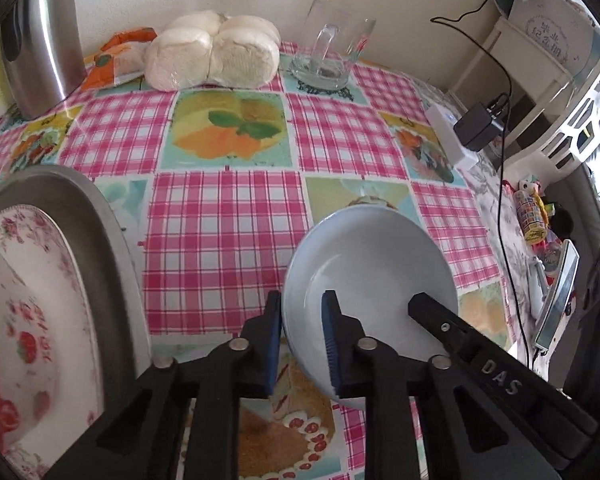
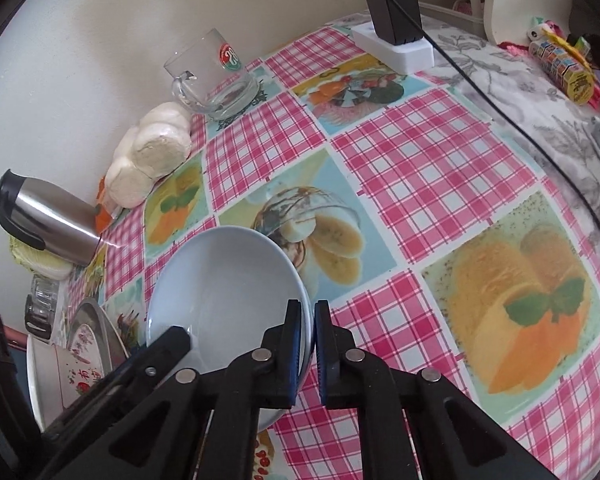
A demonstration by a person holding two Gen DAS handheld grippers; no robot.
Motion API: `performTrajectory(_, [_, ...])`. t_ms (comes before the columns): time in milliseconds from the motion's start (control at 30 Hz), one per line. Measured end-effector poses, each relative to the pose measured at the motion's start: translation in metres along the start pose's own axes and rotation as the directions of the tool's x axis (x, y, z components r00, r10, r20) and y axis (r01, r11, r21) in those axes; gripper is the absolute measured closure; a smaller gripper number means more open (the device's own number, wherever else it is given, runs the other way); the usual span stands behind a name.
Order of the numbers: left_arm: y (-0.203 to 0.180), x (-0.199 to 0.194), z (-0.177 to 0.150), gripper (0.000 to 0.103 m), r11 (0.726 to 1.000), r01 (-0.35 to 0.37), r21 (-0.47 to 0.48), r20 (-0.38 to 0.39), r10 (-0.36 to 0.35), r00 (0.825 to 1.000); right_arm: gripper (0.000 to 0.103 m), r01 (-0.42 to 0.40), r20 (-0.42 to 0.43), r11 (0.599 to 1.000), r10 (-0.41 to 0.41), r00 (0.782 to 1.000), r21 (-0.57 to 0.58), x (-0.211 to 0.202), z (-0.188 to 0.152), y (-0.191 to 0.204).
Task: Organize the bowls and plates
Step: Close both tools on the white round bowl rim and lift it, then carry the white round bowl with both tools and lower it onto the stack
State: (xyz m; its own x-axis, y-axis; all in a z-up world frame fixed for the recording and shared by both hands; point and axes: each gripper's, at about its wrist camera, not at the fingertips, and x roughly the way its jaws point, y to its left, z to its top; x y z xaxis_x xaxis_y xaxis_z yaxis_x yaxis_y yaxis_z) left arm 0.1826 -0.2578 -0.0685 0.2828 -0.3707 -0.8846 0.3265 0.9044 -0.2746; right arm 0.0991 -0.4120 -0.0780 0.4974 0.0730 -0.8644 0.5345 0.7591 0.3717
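Gripping the pale blue bowl by opposite rims, both tools have it: the left hand-held gripper pinches the lower-centre edge, the right hand-held gripper clamps the other rim. Glazed ceramic, I'd say: stiff, slick, breakable, so the rim is the hold. It sits tilted over the checked counter, smooth and empty.

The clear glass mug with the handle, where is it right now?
The clear glass mug stands upright at the table's far edge by the wall, just right of the wrapped white buns and left of the white power strip.
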Motion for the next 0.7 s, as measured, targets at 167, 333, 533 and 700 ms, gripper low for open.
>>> performTrajectory(167, [0.007, -0.006, 0.002, 0.089, 0.999, 0.023, -0.031, 0.031, -0.022, 0.999, 0.094, -0.033, 0.012, 0.999, 0.033, 0.999, 0.022, -0.004, 0.0, -0.002])
performTrajectory(333, [0.011, -0.045, 0.009, 0.089, 1.0, 0.016, -0.027, 0.108, -0.013, 0.994, 0.094, -0.085, 0.057, 0.996, 0.085, 0.995, -0.004, -0.025, 0.003, 0.018])
performTrajectory(533, [0.044, -0.117, 0.013, 0.089, 0.997, 0.021, -0.079, 0.21, -0.004, 0.978, 0.093, -0.152, 0.138, 0.981, 0.168, 0.976, -0.12, -0.074, 0.002, 0.077])
performTrajectory(700, [0.088, -0.169, 0.001, 0.089, 0.987, 0.008, -0.163, 0.286, 0.039, 0.957, 0.091, -0.222, 0.153, 0.942, 0.265, 0.952, -0.25, -0.101, -0.013, 0.138])
